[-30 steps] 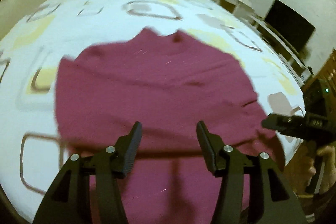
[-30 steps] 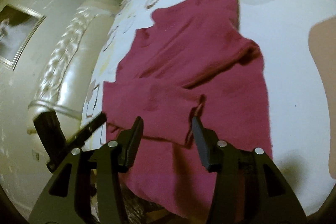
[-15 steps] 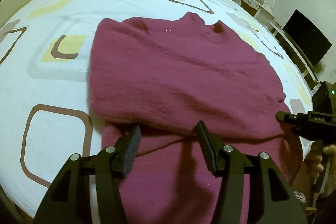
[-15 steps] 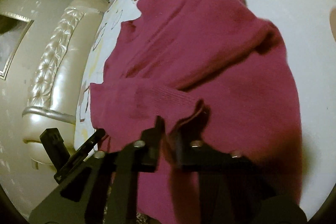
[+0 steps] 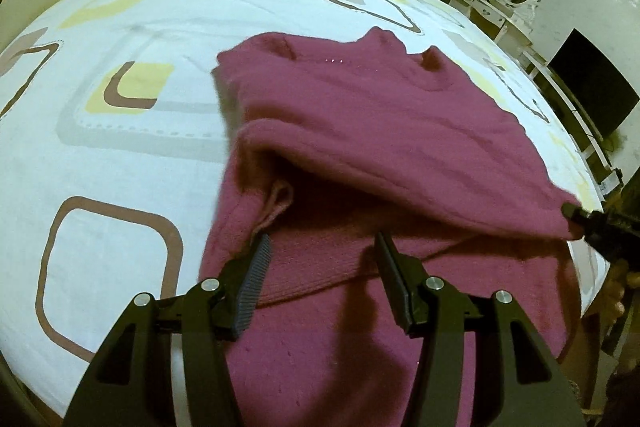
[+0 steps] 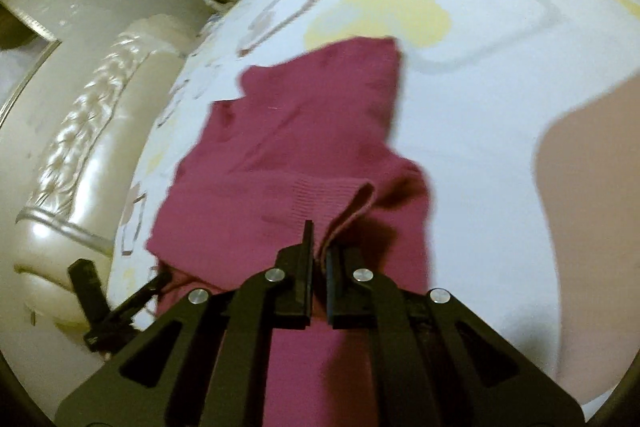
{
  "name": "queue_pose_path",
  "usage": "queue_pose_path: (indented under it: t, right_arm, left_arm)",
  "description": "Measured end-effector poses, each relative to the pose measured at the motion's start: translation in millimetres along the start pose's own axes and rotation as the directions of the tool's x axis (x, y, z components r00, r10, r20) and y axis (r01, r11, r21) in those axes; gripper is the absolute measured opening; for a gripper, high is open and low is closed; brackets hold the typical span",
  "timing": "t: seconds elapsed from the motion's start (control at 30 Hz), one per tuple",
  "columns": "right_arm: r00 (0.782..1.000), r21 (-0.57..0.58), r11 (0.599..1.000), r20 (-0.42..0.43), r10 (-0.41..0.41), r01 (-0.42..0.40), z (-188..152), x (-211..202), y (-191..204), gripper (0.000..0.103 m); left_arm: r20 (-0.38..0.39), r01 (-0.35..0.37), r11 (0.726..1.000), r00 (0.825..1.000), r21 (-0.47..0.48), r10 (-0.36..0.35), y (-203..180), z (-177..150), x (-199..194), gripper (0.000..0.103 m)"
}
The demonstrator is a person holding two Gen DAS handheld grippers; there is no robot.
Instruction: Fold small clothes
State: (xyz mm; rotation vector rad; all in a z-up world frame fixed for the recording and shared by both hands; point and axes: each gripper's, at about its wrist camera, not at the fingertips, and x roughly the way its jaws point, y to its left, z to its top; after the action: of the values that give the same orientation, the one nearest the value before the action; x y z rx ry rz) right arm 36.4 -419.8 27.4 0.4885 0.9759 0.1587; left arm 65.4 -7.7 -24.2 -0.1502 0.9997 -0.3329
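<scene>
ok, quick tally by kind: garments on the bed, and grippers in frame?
Maroon sweater: 1
Grippers: 2, the left gripper, open, and the right gripper, shut on the sweater's ribbed hem
Total: 3

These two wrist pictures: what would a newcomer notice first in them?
First, the magenta sweater, spread partly folded across the middle of the patterned white bedsheet. Next, the right claw, shut on a ribbed edge of the sweater, while the left claw hangs open above the cloth. A cream tufted headboard stands behind the bed.
</scene>
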Motion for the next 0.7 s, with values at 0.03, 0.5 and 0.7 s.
queue_pose_path:
  t: [0.03, 0.5, 0.7]
  right_arm:
    - [1.000, 0.012, 1.000, -0.009, -0.008, 0.008, -1.6, 3.4, -8.6, 0.004]
    - [0.999, 0.013, 1.000, -0.049, -0.015, 0.015, -6.7, 18.9, -18.4, 0.006]
    - [0.999, 0.027, 1.000, -0.054, 0.004, -0.003, -7.2, 17.7, -14.6, 0.008]
  left_arm:
    - [0.000, 0.000, 1.000, 1.000, 0.000, 0.000, 0.0, 0.8, 0.3, 0.054]
    - [0.059, -0.057, 0.996, 0.996, -0.066, 0.061, 19.7, -2.0, -17.0, 0.054]
    - [0.147, -0.193, 0.981, 0.970, -0.015, 0.193, 11.4, 1.0, -26.4, 0.054]
